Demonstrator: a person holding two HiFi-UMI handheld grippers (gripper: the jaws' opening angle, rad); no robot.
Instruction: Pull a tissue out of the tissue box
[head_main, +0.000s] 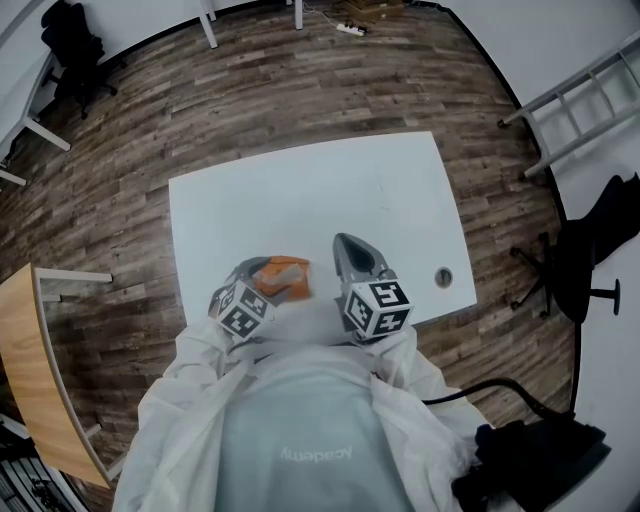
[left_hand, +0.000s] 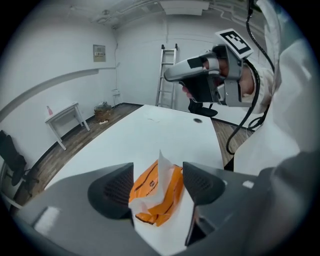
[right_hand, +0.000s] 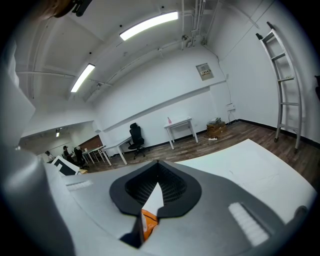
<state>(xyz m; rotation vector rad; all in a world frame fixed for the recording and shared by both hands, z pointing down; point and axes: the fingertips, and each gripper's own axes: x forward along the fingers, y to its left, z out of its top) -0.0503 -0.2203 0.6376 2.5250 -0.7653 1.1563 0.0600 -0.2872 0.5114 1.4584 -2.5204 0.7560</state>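
Squarely on the white, not the wrapper

Head view: my left gripper (head_main: 262, 275) hangs over the orange tissue box (head_main: 288, 272) near the front edge of the white table (head_main: 300, 190). My right gripper (head_main: 345, 245) sits just beside the box on the right, pointing away across the table.

Left gripper view: my left fingers (left_hand: 117, 187) are spread wide and released, gripping nothing. The box, a soft orange pack, lies on the table directly between them. The tissue (left_hand: 162, 162) stands up from its slot as a white peak. It is a little nearer the right-hand pad, and as far as I can tell it touches neither. The right gripper (left_hand: 170, 74) floats high above the table, well apart from the pack. I judge the clean way is to centre that peak and close only on the white above the orange film, then draw straight up. The pack looks light and may rise with the tissue, so my right could steady it.

Right gripper view: my right fingers (right_hand: 172, 187) are clenched tip to tip on nothing. A sliver of white and orange shows through the slit below them, and I judge it lies beyond them, not gripped.
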